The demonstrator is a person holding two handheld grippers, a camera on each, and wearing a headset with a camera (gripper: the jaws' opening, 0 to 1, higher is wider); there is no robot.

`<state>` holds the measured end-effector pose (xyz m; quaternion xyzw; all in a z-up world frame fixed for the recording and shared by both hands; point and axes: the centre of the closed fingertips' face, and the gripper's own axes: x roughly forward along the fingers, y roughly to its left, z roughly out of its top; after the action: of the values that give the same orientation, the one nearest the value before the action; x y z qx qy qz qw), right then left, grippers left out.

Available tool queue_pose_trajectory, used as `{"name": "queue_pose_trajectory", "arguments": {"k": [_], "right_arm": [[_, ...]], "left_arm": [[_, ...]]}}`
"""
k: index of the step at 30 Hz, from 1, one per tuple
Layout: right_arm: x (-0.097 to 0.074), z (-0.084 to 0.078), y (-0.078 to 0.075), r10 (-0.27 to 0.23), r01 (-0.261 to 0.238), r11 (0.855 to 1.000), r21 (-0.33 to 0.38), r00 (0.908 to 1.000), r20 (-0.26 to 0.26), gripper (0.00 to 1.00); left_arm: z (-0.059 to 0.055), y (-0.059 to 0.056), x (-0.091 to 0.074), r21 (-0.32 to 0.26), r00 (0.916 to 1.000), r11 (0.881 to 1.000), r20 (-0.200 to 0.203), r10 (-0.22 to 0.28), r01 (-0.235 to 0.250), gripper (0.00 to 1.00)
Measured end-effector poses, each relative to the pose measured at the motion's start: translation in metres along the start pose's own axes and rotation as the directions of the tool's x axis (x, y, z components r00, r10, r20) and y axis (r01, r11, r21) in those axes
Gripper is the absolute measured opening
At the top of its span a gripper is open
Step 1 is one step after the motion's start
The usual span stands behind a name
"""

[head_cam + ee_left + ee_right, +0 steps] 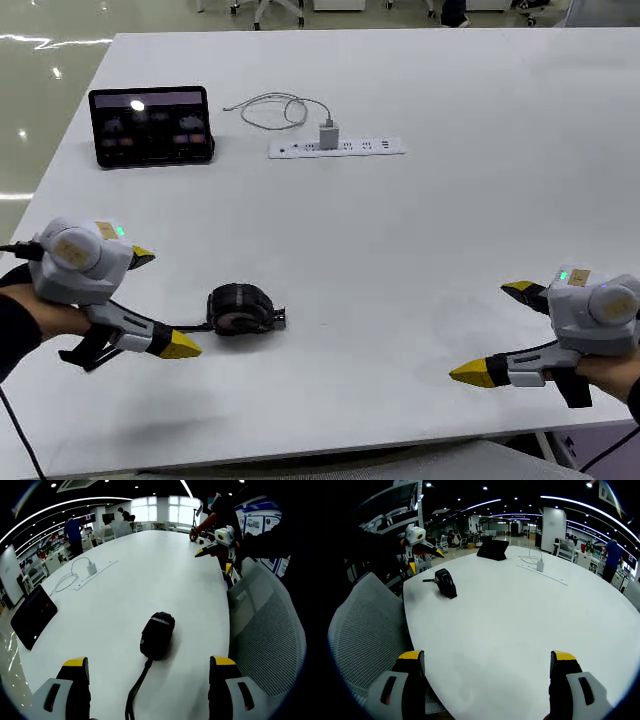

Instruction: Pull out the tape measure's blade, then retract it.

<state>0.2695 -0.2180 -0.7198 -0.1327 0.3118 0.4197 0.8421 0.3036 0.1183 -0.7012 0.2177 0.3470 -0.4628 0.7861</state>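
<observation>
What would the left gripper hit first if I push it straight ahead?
Probably the tape measure: it lies on the table straight ahead of the left gripper, between its open jaws. Its black strap trails back toward the gripper and would likely be touched first.

Open-plan office: long white worktable (480, 200), swivel chairs (457, 541) at distant desks, ceiling strip lights (487, 502), wall posters (260, 522).
</observation>
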Motion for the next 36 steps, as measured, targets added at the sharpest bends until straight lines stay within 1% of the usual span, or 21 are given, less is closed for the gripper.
{"name": "queue_pose_trajectory", "arguments": {"k": [1, 2, 3, 5, 10, 13, 15, 16, 17, 19, 22, 23, 24, 25, 26, 28, 30, 32, 34, 35, 36], "right_arm": [[0.004, 0.001, 0.001, 0.011, -0.011, 1.000, -0.003, 0.9999, 0.003, 1.00], [0.006, 0.002, 0.002, 0.018, -0.018, 1.000, -0.005, 0.9998, 0.006, 1.00], [0.010, 0.004, 0.004, 0.021, -0.021, 1.000, -0.013, 0.9997, 0.010, 1.00], [0.015, 0.006, 0.006, 0.036, -0.036, 0.999, -0.020, 0.9992, 0.015, 1.00], [0.029, 0.016, 0.018, 0.086, -0.085, 0.996, -0.030, 0.9961, 0.022, 1.00], [0.036, 0.025, 0.024, 0.107, -0.106, 0.992, -0.064, 0.9941, 0.019, 1.00], [0.040, 0.031, 0.026, 0.124, -0.122, 0.990, -0.075, 0.9919, 0.023, 1.00], [0.043, 0.035, 0.028, 0.135, -0.132, 0.987, -0.094, 0.9904, 0.029, 1.00], [0.045, 0.038, 0.030, 0.143, -0.140, 0.985, -0.102, 0.9893, 0.029, 1.00], [0.051, 0.045, 0.034, 0.164, -0.158, 0.979, -0.126, 0.9860, 0.032, 1.00], [0.062, 0.051, 0.038, 0.185, -0.179, 0.973, -0.148, 0.9825, 0.024, 1.00], [0.066, 0.054, 0.039, 0.197, -0.190, 0.968, -0.164, 0.9802, 0.023, 1.00], [0.070, 0.056, 0.040, 0.203, -0.197, 0.966, -0.168, 0.9789, 0.021, 1.00], [0.073, 0.057, 0.043, 0.223, -0.217, 0.959, -0.182, 0.9747, 0.011, 1.00], [0.078, 0.057, 0.047, 0.234, -0.231, 0.956, -0.183, 0.9723, -0.004, 1.00], [0.086, 0.057, 0.051, 0.255, -0.254, 0.946, -0.201, 0.9666, -0.021, 1.00], [0.091, 0.057, 0.054, 0.268, -0.269, 0.940, -0.210, 0.9628, -0.036, 0.99], [0.097, 0.059, 0.056, 0.275, -0.277, 0.935, -0.219, 0.9605, -0.039, 0.99], [0.103, 0.063, 0.059, 0.289, -0.291, 0.932, -0.216, 0.9563, -0.041, 0.98], [0.105, 0.065, 0.060, 0.292, -0.293, 0.931, -0.218, 0.9556, -0.039, 0.97], [0.109, 0.067, 0.061, 0.297, -0.297, 0.926, -0.233, 0.9542, -0.037, 0.96]], "left_arm": [[0.002, -0.002, 0.005, -0.006, 0.9997, 1.000, -0.003, -0.025, 0.025, 0.96], [0.002, -0.003, 0.008, -0.003, 0.9992, 0.999, -0.014, -0.036, 0.036, 0.96], [0.001, -0.004, 0.012, 0.019, 0.9983, 0.999, -0.034, -0.047, 0.047, 0.96], [0.001, -0.005, 0.017, 0.050, 0.9968, 0.997, -0.056, -0.057, 0.060, 0.95], [0.004, -0.005, 0.033, 0.096, 0.9915, 0.991, -0.096, -0.088, 0.097, 0.93], [0.008, -0.005, 0.040, 0.135, 0.9878, 0.984, -0.121, -0.099, 0.115, 0.91], [0.013, -0.004, 0.043, 0.150, 0.9882, 0.982, -0.118, -0.097, 0.114, 0.90], [0.015, -0.005, 0.045, 0.168, 0.9861, 0.977, -0.126, -0.108, 0.129, 0.88], [0.016, -0.005, 0.046, 0.177, 0.9852, 0.975, -0.130, -0.111, 0.133, 0.85], [0.017, -0.003, 0.050, 0.204, 0.9835, 0.969, -0.146, -0.107, 0.136, 0.84], [0.018, -0.006, 0.057, 0.216, 0.9765, 0.962, -0.170, -0.132, 0.168, 0.81], [0.017, -0.009, 0.059, 0.226, 0.9717, 0.957, -0.189, -0.142, 0.183, 0.77], [0.016, -0.011, 0.061, 0.231, 0.9678, 0.952, -0.197, -0.157, 0.201, 0.74], [0.017, -0.012, 0.062, 0.232, 0.9664, 0.950, -0.200, -0.161, 0.207, 0.71], [0.016, -0.013, 0.065, 0.234, 0.9641, 0.949, -0.208, -0.166, 0.213, 0.70], [0.016, -0.010, 0.069, 0.235, 0.9618, 0.948, -0.221, -0.162, 0.214, 0.70], [0.015, -0.010, 0.071, 0.233, 0.9585, 0.947, -0.233, -0.165, 0.220, 0.66], [0.012, -0.011, 0.074, 0.239, 0.9525, 0.942, -0.251, -0.173, 0.234, 0.64], [0.008, -0.014, 0.076, 0.255, 0.9445, 0.932, -0.271, -0.185, 0.256, 0.64], [0.007, -0.013, 0.077, 0.268, 0.9422, 0.928, -0.282, -0.180, 0.258, 0.63], [0.007, -0.012, 0.080, 0.274, 0.9429, 0.927, -0.282, -0.177, 0.256, 0.61]]}}
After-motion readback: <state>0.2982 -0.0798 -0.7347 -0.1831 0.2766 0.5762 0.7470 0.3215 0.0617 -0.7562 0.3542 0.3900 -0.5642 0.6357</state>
